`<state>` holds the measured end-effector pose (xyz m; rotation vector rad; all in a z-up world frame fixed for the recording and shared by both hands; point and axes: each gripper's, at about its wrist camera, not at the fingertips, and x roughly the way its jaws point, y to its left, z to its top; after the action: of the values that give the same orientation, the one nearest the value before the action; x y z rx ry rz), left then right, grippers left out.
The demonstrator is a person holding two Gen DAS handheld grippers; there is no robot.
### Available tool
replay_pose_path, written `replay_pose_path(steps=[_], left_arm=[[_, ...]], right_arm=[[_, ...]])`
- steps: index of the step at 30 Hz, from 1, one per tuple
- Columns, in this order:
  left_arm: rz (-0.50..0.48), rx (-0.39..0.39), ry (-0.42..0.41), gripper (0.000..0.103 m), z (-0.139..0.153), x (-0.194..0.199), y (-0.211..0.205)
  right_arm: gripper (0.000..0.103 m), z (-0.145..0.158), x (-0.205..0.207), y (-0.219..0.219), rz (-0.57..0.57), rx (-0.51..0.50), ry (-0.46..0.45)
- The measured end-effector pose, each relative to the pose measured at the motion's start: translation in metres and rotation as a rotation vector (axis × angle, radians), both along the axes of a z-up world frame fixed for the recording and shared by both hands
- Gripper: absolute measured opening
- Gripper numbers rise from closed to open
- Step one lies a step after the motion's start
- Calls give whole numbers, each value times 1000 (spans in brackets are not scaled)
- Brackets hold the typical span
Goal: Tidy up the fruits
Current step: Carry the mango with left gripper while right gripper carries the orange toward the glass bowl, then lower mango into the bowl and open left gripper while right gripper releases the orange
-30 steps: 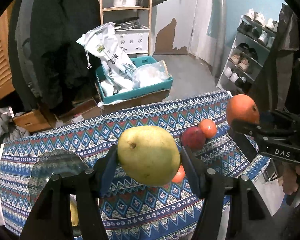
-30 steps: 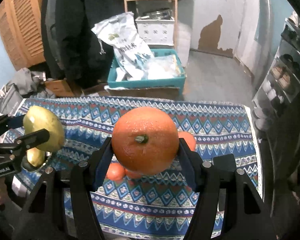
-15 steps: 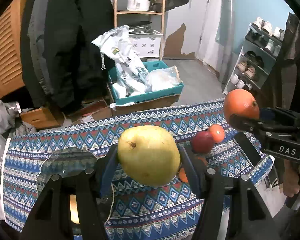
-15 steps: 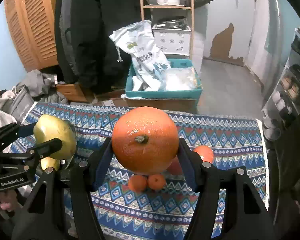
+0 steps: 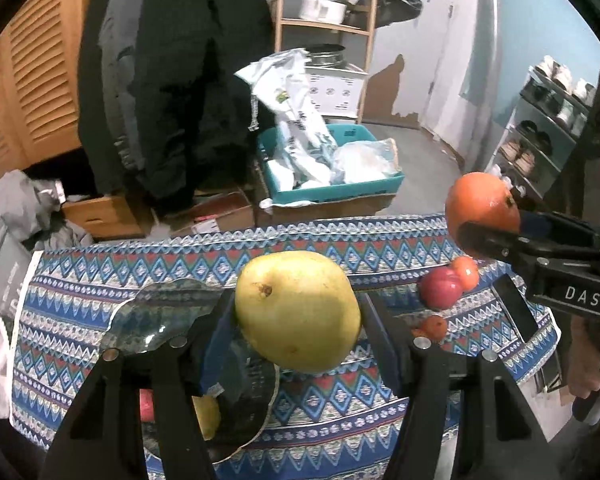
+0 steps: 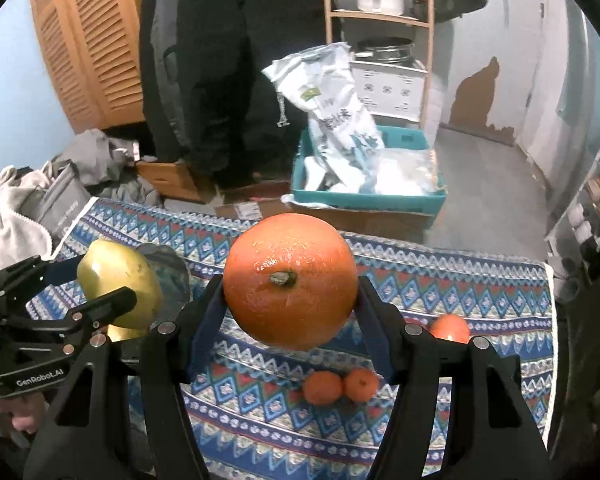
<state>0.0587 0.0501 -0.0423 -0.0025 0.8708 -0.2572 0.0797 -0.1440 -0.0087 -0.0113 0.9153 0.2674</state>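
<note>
Yellow-green pear (image 5: 296,312); orange orange (image 6: 290,286); blue-red-white zigzag tablecloth (image 6: 440,280); teal crate (image 6: 368,196); plate (image 5: 160,316) possibly grey-blue.

Louvered wooden doors (image 6: 80,40) standing upper left; dark coats (image 6: 204,60) hanging centre; wooden shelf (image 6: 380,20) holding pot; paint peeling off wall (image 6: 480,92) at right.

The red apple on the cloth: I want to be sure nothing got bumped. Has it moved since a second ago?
Cannot tell. The red apple sits beside the small orange fruit as before; its shift against the tablecloth looks like camera motion.
</note>
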Motion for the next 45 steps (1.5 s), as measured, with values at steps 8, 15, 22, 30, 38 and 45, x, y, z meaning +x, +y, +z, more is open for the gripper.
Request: replay_pose_path(steps=[8,15,22,30,38,45], left_arm=[[77,5,23,64,-12,10,40],[150,26,62,64,-35,18,79],[207,31,126,64,-63,30,112],[260,13,213,64,-102,44,142],[270,13,263,64,-125,54,144],[262,11,284,64,-134,59,141]], right_arm=[[64,-12,14,40,56,3,29],[64,-30,27,80,116,15,77],[64,-51,39,115,173,33,136],[64,-85,46,150,239,36,223],[64,-120,45,170,283,2,306],[64,-141,40,180,313,-34,343]])
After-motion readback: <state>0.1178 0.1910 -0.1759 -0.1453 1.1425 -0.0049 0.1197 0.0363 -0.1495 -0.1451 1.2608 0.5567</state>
